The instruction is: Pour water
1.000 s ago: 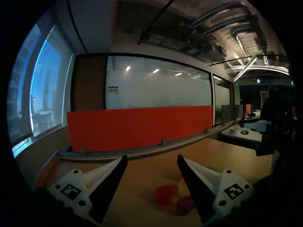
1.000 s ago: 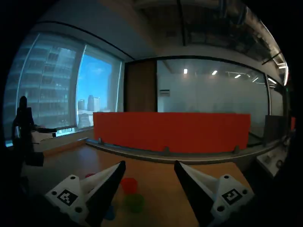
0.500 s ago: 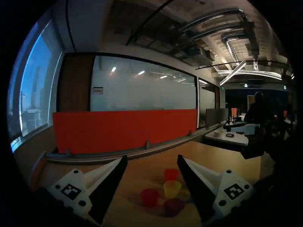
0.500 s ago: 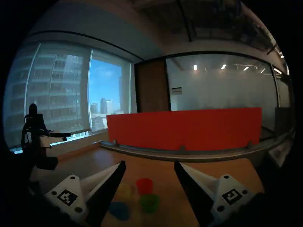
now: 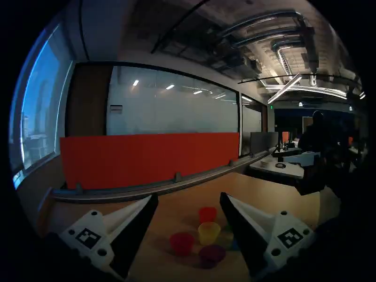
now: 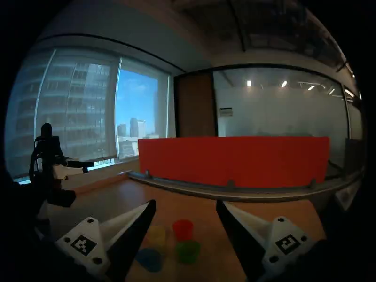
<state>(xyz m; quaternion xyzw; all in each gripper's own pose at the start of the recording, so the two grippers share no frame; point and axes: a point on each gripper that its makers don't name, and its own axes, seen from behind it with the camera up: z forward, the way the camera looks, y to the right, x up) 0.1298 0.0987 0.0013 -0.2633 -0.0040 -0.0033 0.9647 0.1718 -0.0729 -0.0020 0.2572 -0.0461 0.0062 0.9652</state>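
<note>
Left claw (image 5: 188, 194) and right claw (image 6: 185, 201) hover released, held level, small coloured cups (image 5: 208, 231) ahead on the desk (image 5: 272, 188).

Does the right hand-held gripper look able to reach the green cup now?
Probably yes: the right hand-held gripper is open, and the green cup stands ahead between its fingers with nothing before it.

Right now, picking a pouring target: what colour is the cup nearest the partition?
Red cup; right gripper view.
</note>
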